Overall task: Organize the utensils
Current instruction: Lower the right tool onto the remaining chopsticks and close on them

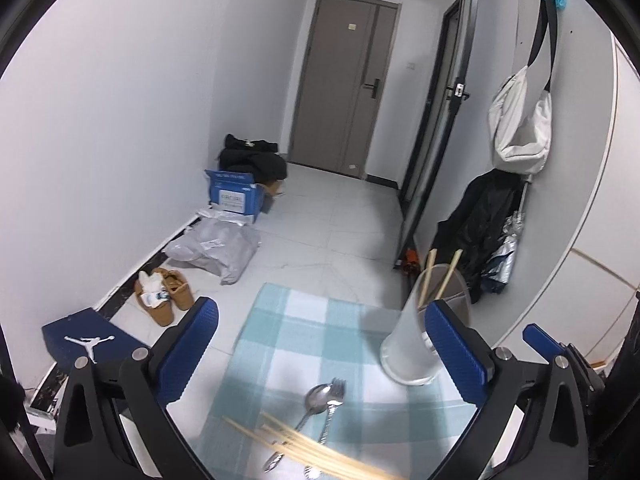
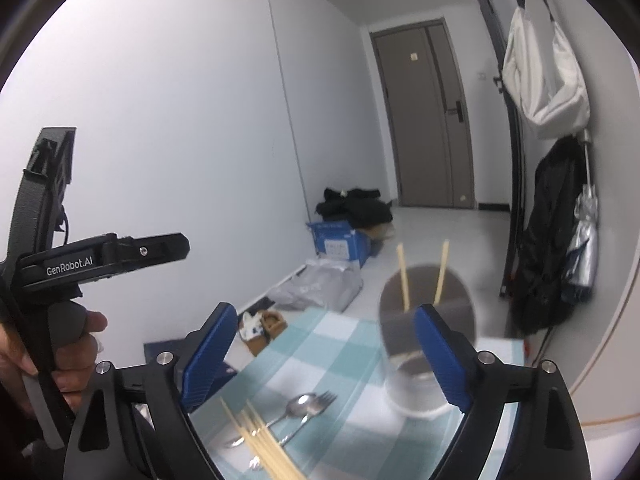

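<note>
2 chopsticks half-hidden inside frosted cup

Even, cool indoor light, no hard glare. Heavy fisheye bend with black vignette at my edges. My fingers cast a soft shadow on the checked cloth. Right view: the cup is blurred; the chopsticks are smeared at bottom.
</note>
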`<action>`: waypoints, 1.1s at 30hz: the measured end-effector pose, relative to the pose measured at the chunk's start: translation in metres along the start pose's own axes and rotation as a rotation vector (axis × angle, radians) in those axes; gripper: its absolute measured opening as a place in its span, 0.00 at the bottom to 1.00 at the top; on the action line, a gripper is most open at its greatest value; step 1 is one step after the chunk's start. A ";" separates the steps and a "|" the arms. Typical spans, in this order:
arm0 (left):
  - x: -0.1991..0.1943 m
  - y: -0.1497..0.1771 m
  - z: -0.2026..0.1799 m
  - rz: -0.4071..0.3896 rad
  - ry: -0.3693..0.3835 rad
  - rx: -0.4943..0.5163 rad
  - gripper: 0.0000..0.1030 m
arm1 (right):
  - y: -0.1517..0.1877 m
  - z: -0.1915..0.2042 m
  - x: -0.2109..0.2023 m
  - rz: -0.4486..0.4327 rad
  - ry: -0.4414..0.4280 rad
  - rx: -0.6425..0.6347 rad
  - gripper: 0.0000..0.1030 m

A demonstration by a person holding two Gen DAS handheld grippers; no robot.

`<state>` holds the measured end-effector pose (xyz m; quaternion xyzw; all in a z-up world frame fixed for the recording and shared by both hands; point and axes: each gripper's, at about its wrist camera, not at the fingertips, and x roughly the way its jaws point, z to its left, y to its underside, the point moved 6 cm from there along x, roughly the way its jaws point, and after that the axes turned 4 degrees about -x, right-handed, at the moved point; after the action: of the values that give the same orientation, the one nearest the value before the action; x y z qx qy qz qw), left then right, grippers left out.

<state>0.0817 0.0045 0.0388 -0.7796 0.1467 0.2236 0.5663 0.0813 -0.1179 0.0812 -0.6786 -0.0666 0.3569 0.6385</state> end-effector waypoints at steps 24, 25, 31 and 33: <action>0.049 0.046 0.120 0.187 -0.044 -0.292 0.98 | 0.122 0.083 0.150 0.559 -0.199 -0.181 0.76; 0.050 0.046 0.123 0.186 -0.049 -0.290 0.98 | 0.126 0.085 0.157 0.582 -0.204 -0.185 0.72; 0.051 0.050 0.133 0.212 -0.028 -0.314 0.98 | 0.143 0.102 0.192 0.697 -0.257 -0.204 0.45; 0.052 0.051 0.139 0.223 -0.025 -0.341 0.98 | 0.147 0.107 0.200 0.724 -0.272 -0.221 0.34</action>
<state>0.0761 0.1211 -0.0649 -0.8402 0.1853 0.3160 0.3998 0.1140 0.0530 -0.1251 -0.6693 0.0551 0.6360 0.3801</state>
